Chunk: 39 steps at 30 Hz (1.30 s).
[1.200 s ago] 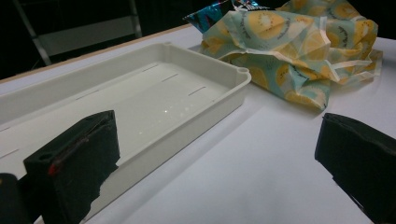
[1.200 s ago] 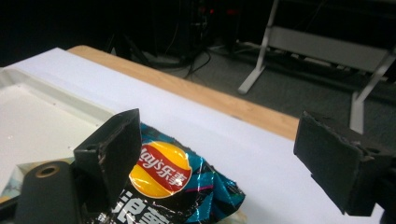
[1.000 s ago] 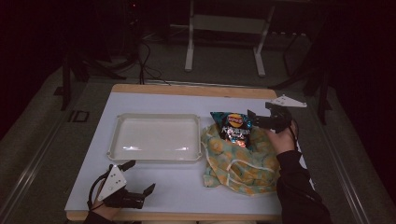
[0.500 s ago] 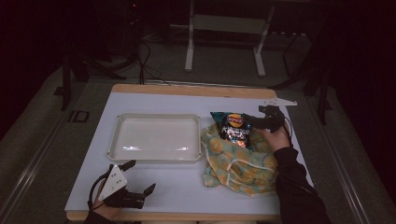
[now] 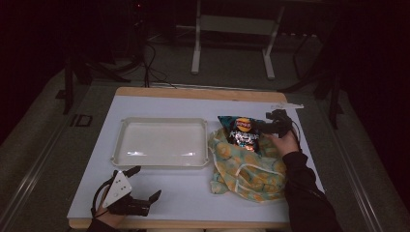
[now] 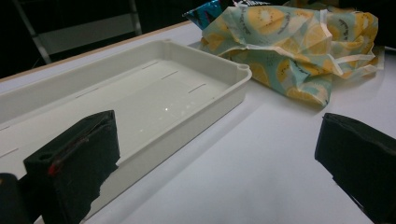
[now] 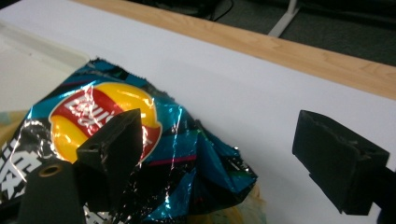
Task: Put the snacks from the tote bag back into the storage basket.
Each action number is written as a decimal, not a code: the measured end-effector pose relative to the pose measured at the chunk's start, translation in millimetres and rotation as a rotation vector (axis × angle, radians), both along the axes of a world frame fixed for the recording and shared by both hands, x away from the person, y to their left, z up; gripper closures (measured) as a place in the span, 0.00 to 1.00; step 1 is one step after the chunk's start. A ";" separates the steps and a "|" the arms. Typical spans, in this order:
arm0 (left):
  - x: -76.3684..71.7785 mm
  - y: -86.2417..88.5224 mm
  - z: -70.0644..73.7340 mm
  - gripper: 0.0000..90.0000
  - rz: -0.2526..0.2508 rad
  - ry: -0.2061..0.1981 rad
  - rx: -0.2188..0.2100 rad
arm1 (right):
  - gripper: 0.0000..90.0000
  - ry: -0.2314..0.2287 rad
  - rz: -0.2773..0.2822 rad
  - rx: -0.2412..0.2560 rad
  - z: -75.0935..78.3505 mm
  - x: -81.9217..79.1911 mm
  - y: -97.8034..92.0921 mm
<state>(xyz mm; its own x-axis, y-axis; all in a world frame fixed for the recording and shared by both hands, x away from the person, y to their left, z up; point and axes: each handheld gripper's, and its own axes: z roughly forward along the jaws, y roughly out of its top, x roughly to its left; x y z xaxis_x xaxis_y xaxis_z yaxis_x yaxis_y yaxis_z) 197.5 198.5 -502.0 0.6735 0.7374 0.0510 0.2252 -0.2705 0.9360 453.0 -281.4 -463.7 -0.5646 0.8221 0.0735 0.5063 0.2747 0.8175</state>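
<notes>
Crisp packet (image 5: 244, 132), blue and foil with a red and yellow logo, lies on the patterned cloth bag (image 5: 246, 166) toward the table's (image 5: 193, 193) right edge, just right of the white tray (image 5: 162, 143). My right gripper (image 5: 265, 124) is at its far right corner, jaws wide, one over the packet, the other over bare table. My left gripper (image 5: 145, 182) rests near the front left corner, jaws wide, empty.

Chip bag (image 5: 243, 132) on cloth (image 5: 248, 166), right of tray (image 5: 161, 143).
</notes>
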 end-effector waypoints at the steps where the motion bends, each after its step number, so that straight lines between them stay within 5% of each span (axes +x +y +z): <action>1: 0.0 0.0 0.0 0.00 0.000 0.000 0.000 | 0.18 0.006 0.006 -0.003 -1.0 0.5 0.4; 9: 0.2 0.0 0.0 0.00 0.000 0.002 0.001 | 0.26 0.070 0.050 -0.001 -11.2 4.4 0.8; 18: 0.3 -0.3 0.1 0.00 -0.002 0.004 -0.005 | 0.52 0.124 0.112 -0.024 -14.8 5.1 -0.4; 23: 0.5 -0.3 0.2 0.00 -0.004 0.005 -0.005 | 0.77 0.164 0.144 -0.064 -17.0 5.4 2.0; 27: 0.6 -0.4 0.3 0.00 -0.004 0.005 -0.006 | 0.97 0.165 0.164 -0.075 -15.0 2.0 7.5; 39: 0.1 -0.5 0.6 0.00 -0.003 0.004 -0.009 | 1.00 0.086 0.154 -0.089 10.7 -17.0 14.1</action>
